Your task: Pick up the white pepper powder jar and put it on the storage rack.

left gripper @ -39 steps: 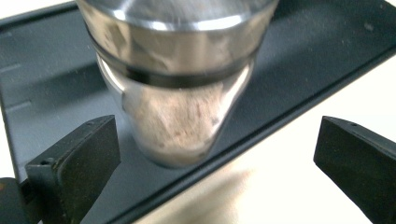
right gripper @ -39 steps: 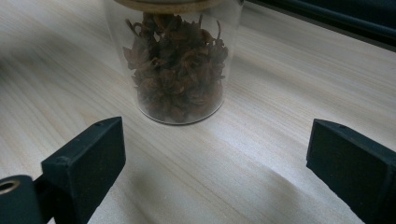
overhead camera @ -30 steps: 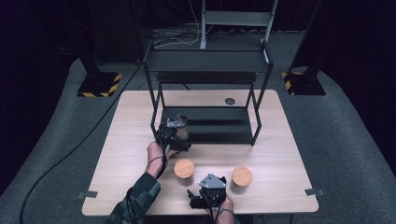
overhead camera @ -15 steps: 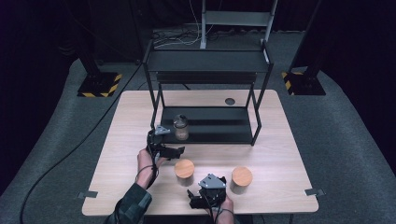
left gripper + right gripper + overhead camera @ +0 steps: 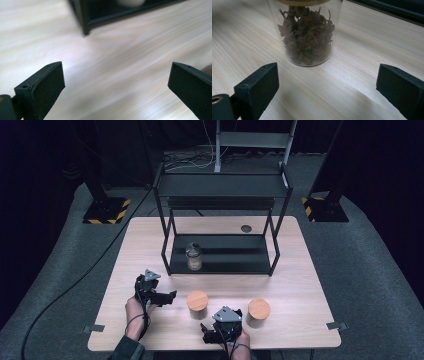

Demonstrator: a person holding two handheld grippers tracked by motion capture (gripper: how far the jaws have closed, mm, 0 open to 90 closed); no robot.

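- Since a second ago the left gripper (image 5: 159, 296) has pulled back from the small jar (image 5: 193, 256) on the rack's (image 5: 220, 265) lower shelf — that jar now stands alone at the shelf's left end, and the gripper sits low left of centre in the high view, jaws spread and empty.
- Largest on the table (image 5: 300, 270), the black two-level rack fills the middle of the high view; its top shelf is bare.
- Two cork-lidded jars stand in the lower middle: the near jar (image 5: 197, 304) between the grippers, the other jar (image 5: 259, 312) to its right.
- At the bottom centre, the right gripper (image 5: 212, 332) has its jaws spread wide, facing a glass jar (image 5: 308, 32) of dark dried pieces.
- Risk, as I judge it: an off-centre approach lets one jaw nudge the glass first — the tall jar could tip or skid on the smooth wood.
- The shelf jar's contents look pale brown, too small to name.
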